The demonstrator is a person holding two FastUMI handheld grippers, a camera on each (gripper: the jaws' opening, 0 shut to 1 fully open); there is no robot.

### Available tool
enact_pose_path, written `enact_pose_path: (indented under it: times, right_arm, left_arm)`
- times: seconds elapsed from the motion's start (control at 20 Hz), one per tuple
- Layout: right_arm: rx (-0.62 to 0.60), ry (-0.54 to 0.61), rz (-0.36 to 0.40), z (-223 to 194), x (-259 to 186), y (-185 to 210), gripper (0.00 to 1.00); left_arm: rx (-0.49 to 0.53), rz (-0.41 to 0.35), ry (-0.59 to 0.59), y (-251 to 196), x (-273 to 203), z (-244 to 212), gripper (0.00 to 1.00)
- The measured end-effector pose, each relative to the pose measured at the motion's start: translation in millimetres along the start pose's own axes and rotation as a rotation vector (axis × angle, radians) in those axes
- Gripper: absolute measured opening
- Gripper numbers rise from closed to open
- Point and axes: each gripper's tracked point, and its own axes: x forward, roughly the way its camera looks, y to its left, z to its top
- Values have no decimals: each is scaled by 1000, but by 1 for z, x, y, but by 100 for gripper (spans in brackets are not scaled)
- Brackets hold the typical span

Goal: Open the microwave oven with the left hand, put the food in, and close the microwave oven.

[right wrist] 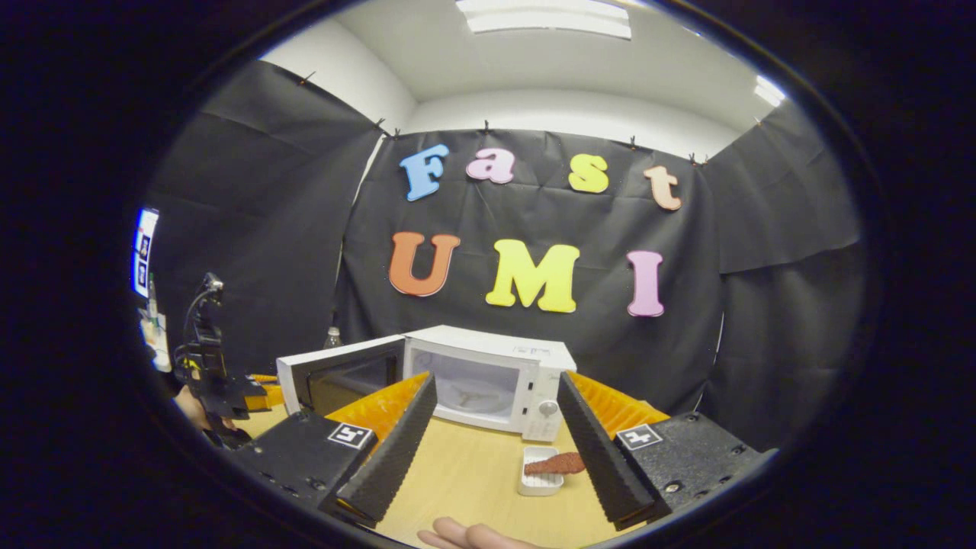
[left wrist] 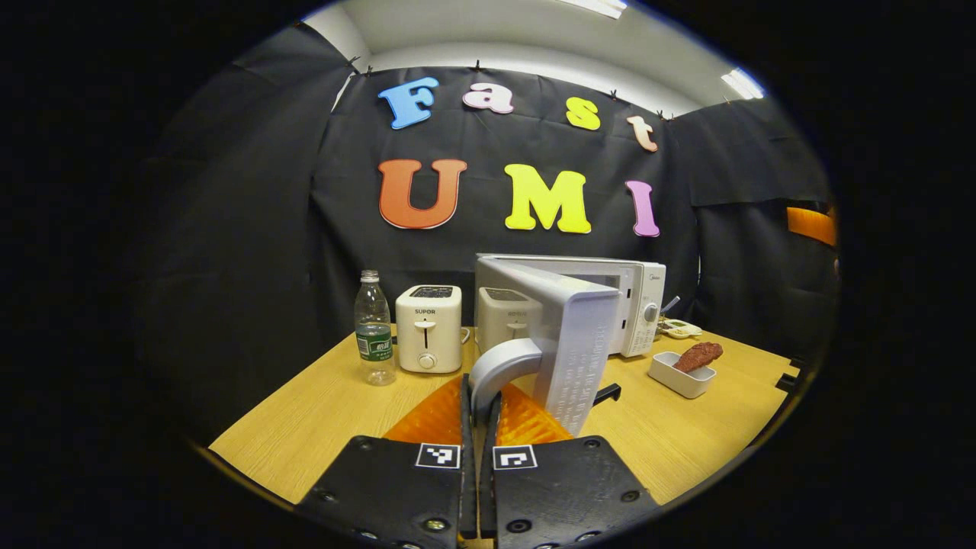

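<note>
Half the microwave (left wrist: 640, 305) hides behind its open door (left wrist: 568, 343).

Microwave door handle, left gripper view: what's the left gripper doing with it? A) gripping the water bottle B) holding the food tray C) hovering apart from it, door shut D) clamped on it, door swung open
D: the left gripper has both fingers closed on the curved door handle, and the microwave door stands swung open.
</note>
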Motion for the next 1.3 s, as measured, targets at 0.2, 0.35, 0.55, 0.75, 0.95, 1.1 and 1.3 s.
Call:
enact_pose_path:
  times: [0.2,0.35,0.55,0.75,0.95,1.1,1.3]
  right_arm:
    - [14,3,-26,-2,3,-13,96]
    - [14,10,-50,-7,2,-31,95]
    - [45,40,-85,-23,7,-54,95]
    - [73,95,-80,-44,18,-69,100]
    - [65,173,-77,-71,41,-91,100]
    - [96,272,-40,-93,62,-105,100]
    - [141,430,66,-123,92,-117,100]
  left_arm:
    - [-16,-8,23,17,-2,-5,8]
    - [-36,63,84,28,-6,-12,54]
    - [-11,39,45,7,-17,8,92]
    - [70,71,0,12,-41,24,95]
    - [62,109,-54,4,-88,53,95]
    - [79,171,-61,-8,-117,67,95]
    - [76,228,-52,-39,-144,76,95]
